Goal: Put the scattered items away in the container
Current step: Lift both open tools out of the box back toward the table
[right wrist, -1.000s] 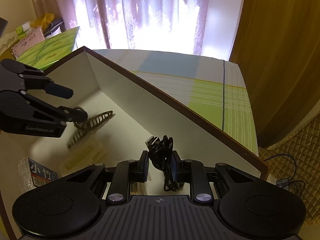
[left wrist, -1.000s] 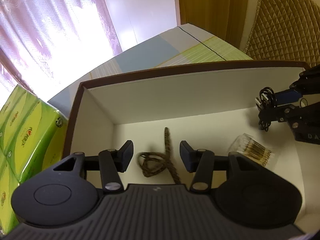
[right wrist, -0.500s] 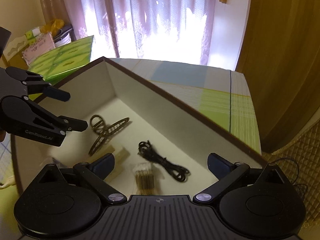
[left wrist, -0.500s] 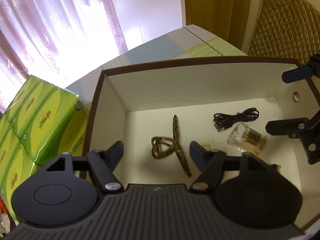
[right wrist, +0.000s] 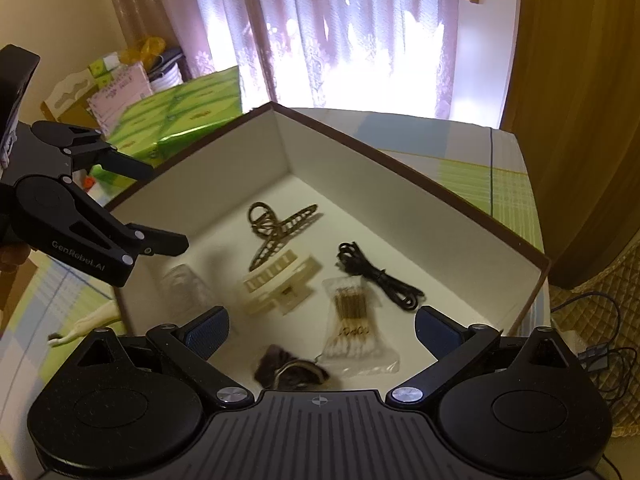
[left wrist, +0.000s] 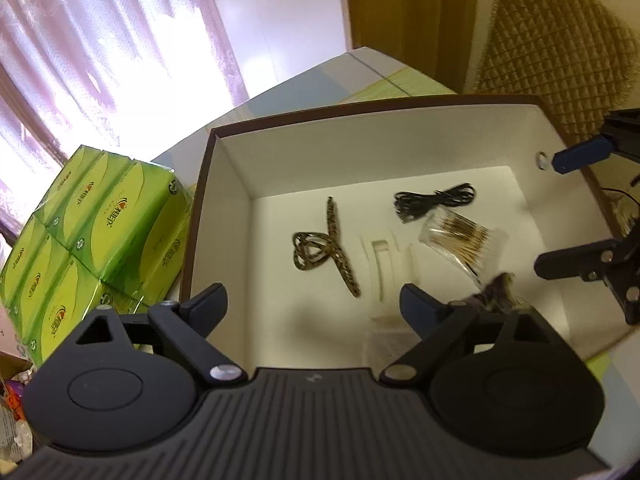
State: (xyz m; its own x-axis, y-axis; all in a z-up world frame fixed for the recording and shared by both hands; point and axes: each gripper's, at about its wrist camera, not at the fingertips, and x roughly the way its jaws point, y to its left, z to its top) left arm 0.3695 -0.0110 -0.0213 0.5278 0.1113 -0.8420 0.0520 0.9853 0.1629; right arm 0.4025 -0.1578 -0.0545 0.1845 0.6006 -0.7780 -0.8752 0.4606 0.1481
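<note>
Evidently the container [right wrist: 420, 208], a white-walled box with a brown rim, is now holding every item that shows in either view. In the right wrist view, the black cable [right wrist: 378, 276] is lying loose on the box floor at centre right, where a second ago it was pinched in the right gripper [right wrist: 322, 330]. The leopard-print hair claw [right wrist: 280, 228] is resting toward the upper middle of the floor, having likewise left the left gripper [left wrist: 314, 304]. A cream hair claw [right wrist: 280, 284], a packet of cotton swabs [right wrist: 352, 320], a dark fuzzy hair tie [right wrist: 288, 372] and a blurred clear item [right wrist: 184, 284] are lying around them.

Both grippers are coming away from the box floor with nothing between their fingers. The right gripper's jaws are standing fully apart; the left gripper's jaws are widening at this moment and are nearly as wide.

Outside the box, green tissue packs [left wrist: 96, 240] are sitting at the left of the left wrist view, and a pale object [right wrist: 86, 324] is lying on the chequered cloth [right wrist: 472, 176] at the lower left of the right wrist view; whether it belongs to the task cannot be told. By this judgement, the tidying is at or near its end.
</note>
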